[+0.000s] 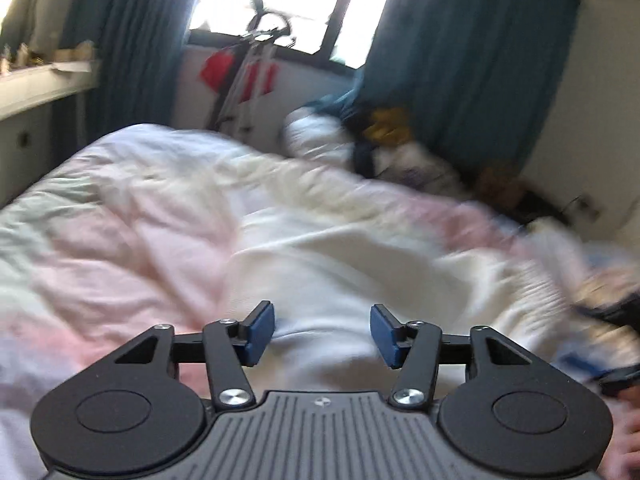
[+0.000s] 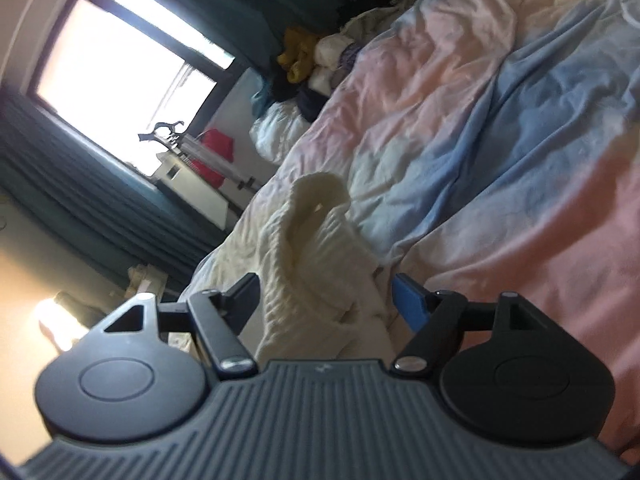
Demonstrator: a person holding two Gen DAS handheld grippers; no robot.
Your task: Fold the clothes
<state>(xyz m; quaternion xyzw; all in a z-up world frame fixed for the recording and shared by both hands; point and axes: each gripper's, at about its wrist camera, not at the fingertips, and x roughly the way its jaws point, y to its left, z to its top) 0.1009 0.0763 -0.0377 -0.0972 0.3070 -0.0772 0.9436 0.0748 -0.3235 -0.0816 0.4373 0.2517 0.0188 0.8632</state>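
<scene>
On the bed, a cream knitted garment (image 2: 320, 264) lies rumpled on the pastel duvet (image 2: 500, 140), its ribbed opening gaping toward twelve o'clock. The right tongs (image 2: 326, 300) stand spread on either side of it, not clenched. The left tongs (image 1: 322, 334) hang released over blurred white cloth (image 1: 320, 280).

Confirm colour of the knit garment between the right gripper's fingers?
Cream ribbed knit garment; clearest in right wrist view.

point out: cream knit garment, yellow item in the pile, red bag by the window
cream knit garment (image 2: 316, 264), right wrist view, ribbed collar fold
yellow item (image 2: 298, 54), right wrist view, its middle
red bag (image 2: 218, 144), right wrist view, its front
</scene>
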